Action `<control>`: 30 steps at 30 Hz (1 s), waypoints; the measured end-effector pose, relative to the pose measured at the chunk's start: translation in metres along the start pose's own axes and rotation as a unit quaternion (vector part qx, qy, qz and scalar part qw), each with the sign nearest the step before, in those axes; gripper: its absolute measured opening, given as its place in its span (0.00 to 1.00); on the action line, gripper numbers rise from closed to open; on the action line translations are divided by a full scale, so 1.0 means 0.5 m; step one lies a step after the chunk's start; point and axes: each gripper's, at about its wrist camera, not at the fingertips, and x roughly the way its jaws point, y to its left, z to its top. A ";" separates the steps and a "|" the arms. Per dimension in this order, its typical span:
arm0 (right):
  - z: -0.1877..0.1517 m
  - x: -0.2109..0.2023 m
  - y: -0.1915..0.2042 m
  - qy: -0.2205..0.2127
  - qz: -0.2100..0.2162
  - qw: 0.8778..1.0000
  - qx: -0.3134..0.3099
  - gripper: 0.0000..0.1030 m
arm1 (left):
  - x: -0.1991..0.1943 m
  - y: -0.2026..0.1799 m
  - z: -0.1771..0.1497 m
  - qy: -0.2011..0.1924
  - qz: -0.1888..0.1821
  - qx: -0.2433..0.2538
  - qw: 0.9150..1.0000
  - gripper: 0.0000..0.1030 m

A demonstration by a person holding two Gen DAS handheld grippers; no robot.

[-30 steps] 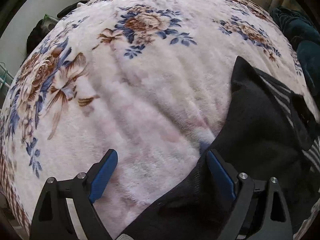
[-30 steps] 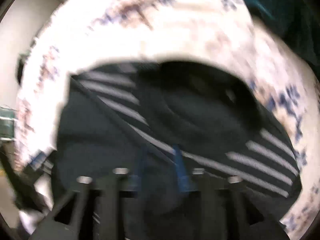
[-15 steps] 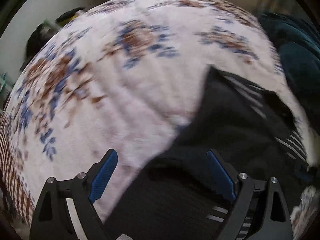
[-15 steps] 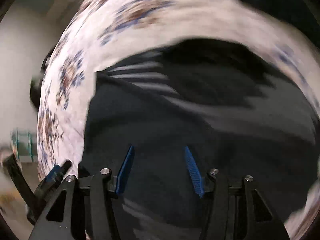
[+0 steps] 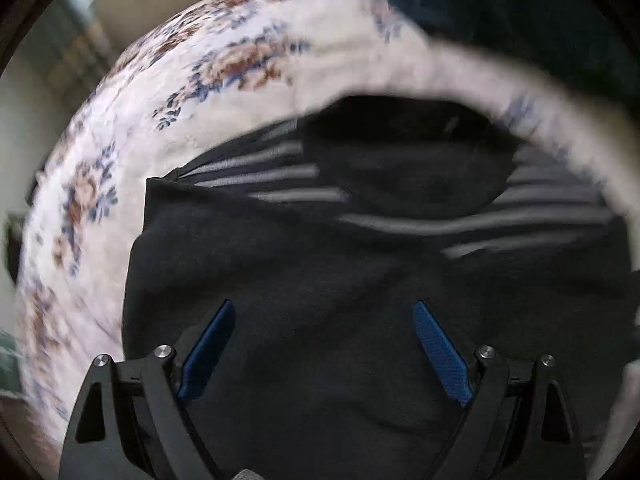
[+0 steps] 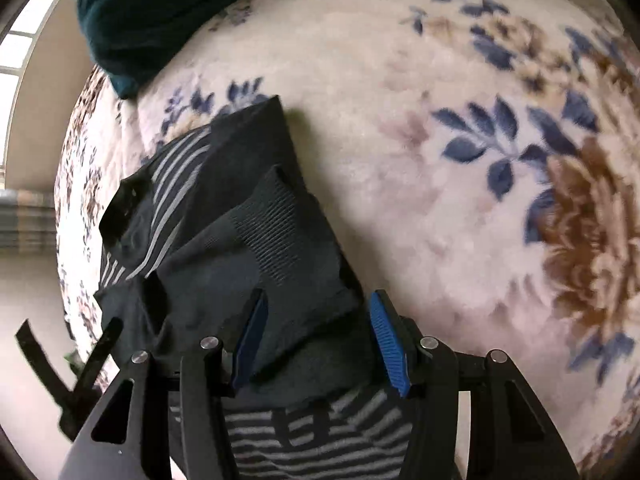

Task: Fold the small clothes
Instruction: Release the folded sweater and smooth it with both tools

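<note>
The dark garment (image 5: 360, 288) with grey stripes lies on the flowered blanket (image 5: 132, 152), partly doubled over itself, and fills most of what our left camera sees. We judge that we are between folds: one flap seems laid over already, and both tools hang above the cloth looking for the next hold.

Our left gripper (image 5: 322, 344) points steeply down at the plain black part, its blue pads set wide apart with nothing caught between them. Our right gripper (image 6: 318, 340) stands about half apart. A thick rolled edge of the garment (image 6: 256, 240) runs between its pads, yet we see a gap on each side, so we read it as not yet clamped.

The next move, as we judge it, calls for the right pads to close on that edge and for the left to come down on a matching edge, so that both can lift and carry the cloth across evenly. The fabric is soft and layered, so we risk pinching only the top layer.

The left view is blurred but shows the garment's whole spread, stripes at the far side and black near us. The right view is sharper: it shows ribbed knit on the folded layer, a second striped patch right under the tool, a dark green cloth (image 6: 160, 12) at the far end of the blanket, and a window (image 6: 24, 40) beyond.
</note>
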 end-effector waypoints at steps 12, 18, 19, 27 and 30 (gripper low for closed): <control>-0.031 -0.017 -0.005 -0.041 0.046 0.998 0.022 0.10 | 0.046 0.123 -0.011 0.029 0.016 -0.052 0.998 0.89; -0.039 -0.052 0.003 -0.050 0.009 0.999 -0.016 0.10 | 0.022 0.170 -0.046 0.027 0.025 -0.070 0.997 0.89; -0.036 -0.051 -0.003 -0.050 0.008 0.999 -0.014 0.10 | 0.034 0.183 -0.060 0.036 0.034 -0.073 0.996 0.89; -0.013 -0.054 0.016 -0.022 0.022 0.999 -0.015 0.11 | 0.057 0.278 -0.083 0.026 0.035 -0.119 0.992 1.00; -0.012 -0.063 0.092 -0.011 0.023 0.997 -0.068 0.48 | 0.050 0.297 -0.082 0.020 0.061 -0.126 0.990 1.00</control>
